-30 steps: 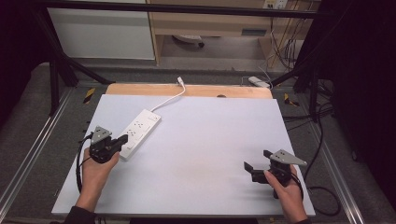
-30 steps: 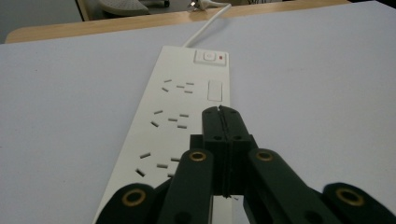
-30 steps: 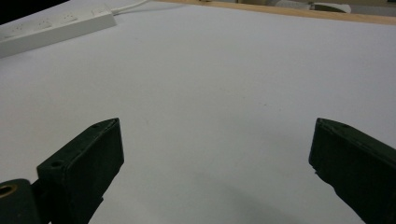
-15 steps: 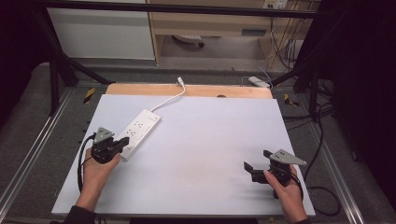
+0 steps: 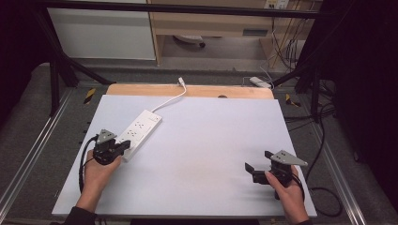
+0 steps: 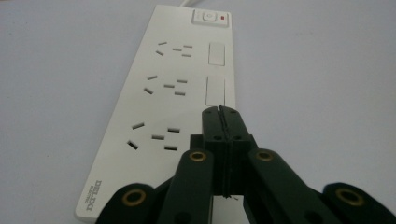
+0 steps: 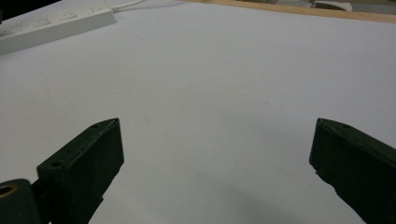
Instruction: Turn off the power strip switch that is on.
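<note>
White power strip (image 6: 173,93) just beyond closed left gripper (image 6: 222,112), jaws over its near end

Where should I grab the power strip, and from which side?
Probably across its narrow width at the near end, coming down from above. The power strip is a long, flat bar lying flat on the table, so only its two long edges give opposing faces. Its cord leaves the far end, and the left gripper, jaws shut, already sits over the near end; it must open first.

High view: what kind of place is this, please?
Probably a lab or workshop recording station: a white table inside a black frame, loose cables behind, a power strip on top.
</note>
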`<state>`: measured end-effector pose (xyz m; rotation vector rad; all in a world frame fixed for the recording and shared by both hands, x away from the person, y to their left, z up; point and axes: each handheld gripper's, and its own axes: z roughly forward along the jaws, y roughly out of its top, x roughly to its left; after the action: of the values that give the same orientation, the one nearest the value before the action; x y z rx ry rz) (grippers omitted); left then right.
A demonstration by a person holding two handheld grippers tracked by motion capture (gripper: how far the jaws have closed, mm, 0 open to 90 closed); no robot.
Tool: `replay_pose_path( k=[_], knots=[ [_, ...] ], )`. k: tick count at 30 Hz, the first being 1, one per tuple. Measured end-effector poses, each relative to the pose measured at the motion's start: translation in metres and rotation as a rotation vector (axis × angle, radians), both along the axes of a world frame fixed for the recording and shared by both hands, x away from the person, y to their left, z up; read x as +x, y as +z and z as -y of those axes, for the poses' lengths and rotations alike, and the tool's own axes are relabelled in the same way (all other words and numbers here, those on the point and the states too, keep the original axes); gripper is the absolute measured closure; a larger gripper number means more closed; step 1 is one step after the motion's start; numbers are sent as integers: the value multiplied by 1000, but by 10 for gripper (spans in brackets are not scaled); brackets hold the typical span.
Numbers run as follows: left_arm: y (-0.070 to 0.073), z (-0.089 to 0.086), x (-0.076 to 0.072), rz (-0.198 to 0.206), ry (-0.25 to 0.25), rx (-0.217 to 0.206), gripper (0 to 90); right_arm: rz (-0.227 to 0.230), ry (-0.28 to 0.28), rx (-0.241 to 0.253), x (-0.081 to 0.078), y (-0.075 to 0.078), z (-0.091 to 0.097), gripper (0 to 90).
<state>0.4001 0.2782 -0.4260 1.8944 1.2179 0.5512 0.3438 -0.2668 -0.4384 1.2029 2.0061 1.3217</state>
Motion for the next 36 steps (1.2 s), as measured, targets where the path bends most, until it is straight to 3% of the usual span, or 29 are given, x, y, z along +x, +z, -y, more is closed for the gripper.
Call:
replay_pose_path(
  k=[15, 36],
  knots=[
    [-5, 1, 1, -30, -5, 21, 900, -1, -1, 2, 0, 0, 0, 33],
    [-6, 2, 1, -32, -5, 23, 900, -1, -2, 2, 0, 0, 0, 33]
  ],
)
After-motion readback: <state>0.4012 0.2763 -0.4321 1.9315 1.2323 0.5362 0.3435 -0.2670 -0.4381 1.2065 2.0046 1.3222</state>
